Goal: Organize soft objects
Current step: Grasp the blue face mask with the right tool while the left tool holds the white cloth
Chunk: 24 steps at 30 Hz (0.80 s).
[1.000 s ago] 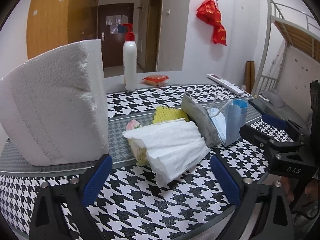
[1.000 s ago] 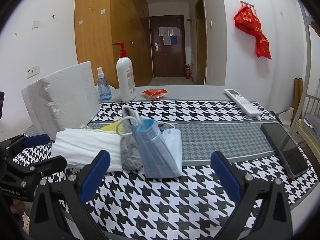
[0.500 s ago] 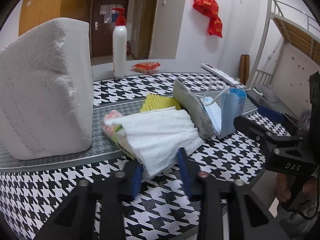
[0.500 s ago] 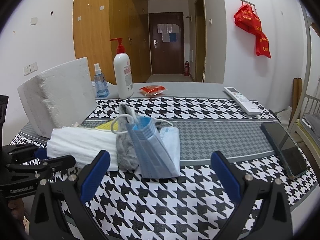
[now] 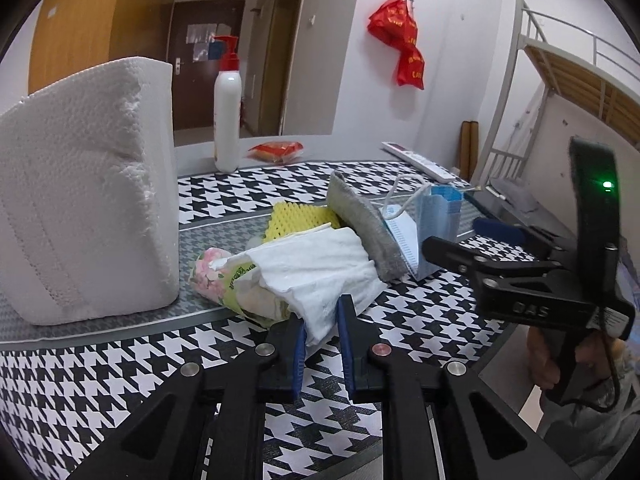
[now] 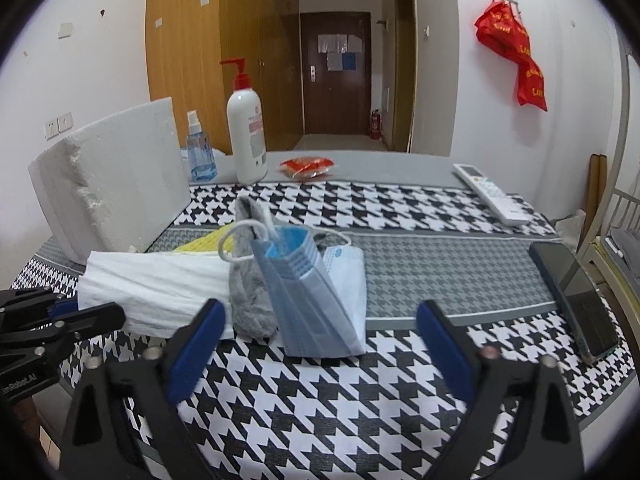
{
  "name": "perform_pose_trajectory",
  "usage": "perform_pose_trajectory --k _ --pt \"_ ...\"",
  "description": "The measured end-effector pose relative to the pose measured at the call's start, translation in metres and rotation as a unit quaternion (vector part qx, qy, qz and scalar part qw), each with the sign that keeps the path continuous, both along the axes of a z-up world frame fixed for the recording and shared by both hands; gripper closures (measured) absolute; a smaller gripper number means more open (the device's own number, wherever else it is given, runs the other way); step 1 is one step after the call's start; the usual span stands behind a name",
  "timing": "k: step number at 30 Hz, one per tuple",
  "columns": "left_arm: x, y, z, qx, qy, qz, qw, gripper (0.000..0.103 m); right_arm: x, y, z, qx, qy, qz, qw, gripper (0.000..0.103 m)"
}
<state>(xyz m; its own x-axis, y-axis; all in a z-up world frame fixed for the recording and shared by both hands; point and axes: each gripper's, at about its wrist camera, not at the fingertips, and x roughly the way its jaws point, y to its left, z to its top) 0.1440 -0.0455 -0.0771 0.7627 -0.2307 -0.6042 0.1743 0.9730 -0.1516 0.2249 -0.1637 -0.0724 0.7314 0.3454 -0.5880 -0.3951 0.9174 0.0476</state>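
Nearest, the left gripper (image 5: 322, 344) pinches the near corner of a white tissue wad (image 5: 320, 268) on the houndstooth table (image 5: 100, 380). The right gripper (image 6: 320, 344) hangs wide open, holding nothing. The wad lies over a floral pack (image 5: 216, 280), with a grey cloth (image 5: 364, 228) leaning on it and masks (image 6: 316, 304) behind. A corner grip on thin tissue could tear, or drag the pile and topple the masks. Farther left stands a paper towel block (image 5: 84, 188).

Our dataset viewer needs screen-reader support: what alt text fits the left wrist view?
The left gripper pinches the near corner of a white cloth in a pile of soft items on a houndstooth table. A tall paper towel stack stands at left; the open right gripper waits at right.
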Motion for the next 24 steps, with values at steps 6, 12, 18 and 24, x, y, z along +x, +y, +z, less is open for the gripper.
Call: perform_pose_trajectory --k 6,12,18,24 --pt "-0.002 0.001 0.0 0.001 -0.004 -0.006 1.0 0.087 0.01 0.002 -0.01 0.001 0.039 0.0 0.999 0.048" --pt "-0.003 0.002 -0.002 0.001 -0.001 -0.006 1.0 0.084 0.011 0.0 -0.013 0.006 0.053 0.003 0.999 0.081" --pt "-0.002 0.002 -0.001 0.003 -0.004 -0.002 1.0 0.053 0.003 -0.012 0.0 0.015 0.036 -0.011 0.999 0.086" --pt "0.004 -0.001 -0.001 0.002 0.005 0.002 1.0 0.047 -0.011 -0.023 0.013 0.024 0.015 -0.02 0.999 0.086"
